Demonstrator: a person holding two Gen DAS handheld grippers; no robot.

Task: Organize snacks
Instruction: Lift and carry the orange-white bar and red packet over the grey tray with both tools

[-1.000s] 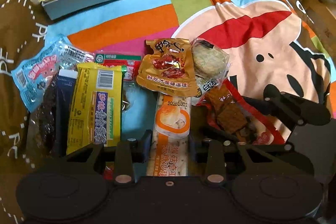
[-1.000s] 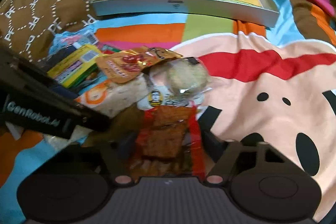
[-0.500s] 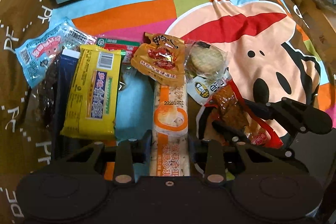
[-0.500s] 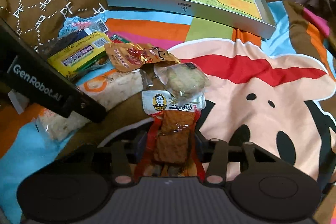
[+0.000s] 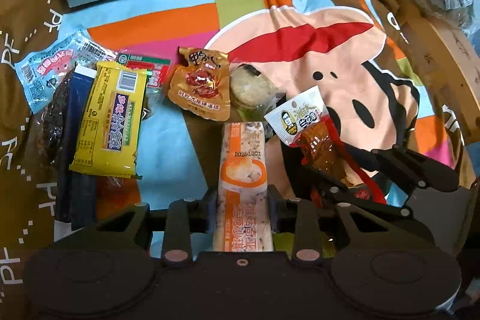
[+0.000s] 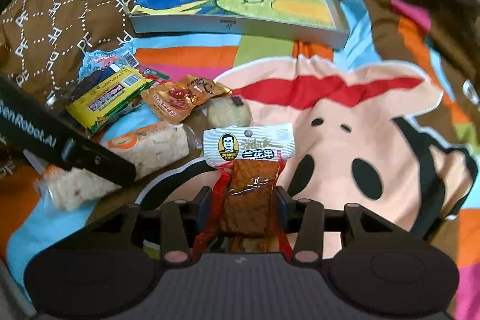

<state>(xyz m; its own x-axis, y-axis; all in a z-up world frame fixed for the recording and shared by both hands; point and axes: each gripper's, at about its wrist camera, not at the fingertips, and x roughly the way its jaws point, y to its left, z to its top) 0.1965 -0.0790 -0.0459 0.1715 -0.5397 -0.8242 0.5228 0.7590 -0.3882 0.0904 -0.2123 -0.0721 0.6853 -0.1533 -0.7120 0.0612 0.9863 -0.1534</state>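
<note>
My left gripper [image 5: 241, 207] is shut on a long orange-and-white snack bar [image 5: 243, 179], lifted at its near end. My right gripper [image 6: 243, 204] is shut on a red tofu packet [image 6: 250, 170] with a white header, held up off the cloth. That tofu packet [image 5: 312, 131] also shows in the left wrist view, with the right gripper [image 5: 345, 194] around it. On the bedspread lie a yellow packet [image 5: 109, 117], an orange sauce pouch [image 5: 199, 87], a round biscuit in clear wrap [image 5: 250, 87], a blue shrimp packet [image 5: 49, 69] and a dark packet [image 5: 58, 113]. A grey tray [image 6: 237, 27] with a cartoon liner sits at the back.
A brown patterned pillow [image 6: 60, 5] rises at the left behind the snack pile. The cartoon bedspread [image 6: 360, 125] stretches to the right. A wooden edge [image 5: 444, 56] and plastic-wrapped things stand at the far right of the left wrist view.
Both grippers have risen and pulled back. The right gripper closed on the tofu packet and lifted it off the cloth. The snack bar's near end came up with the left gripper.
</note>
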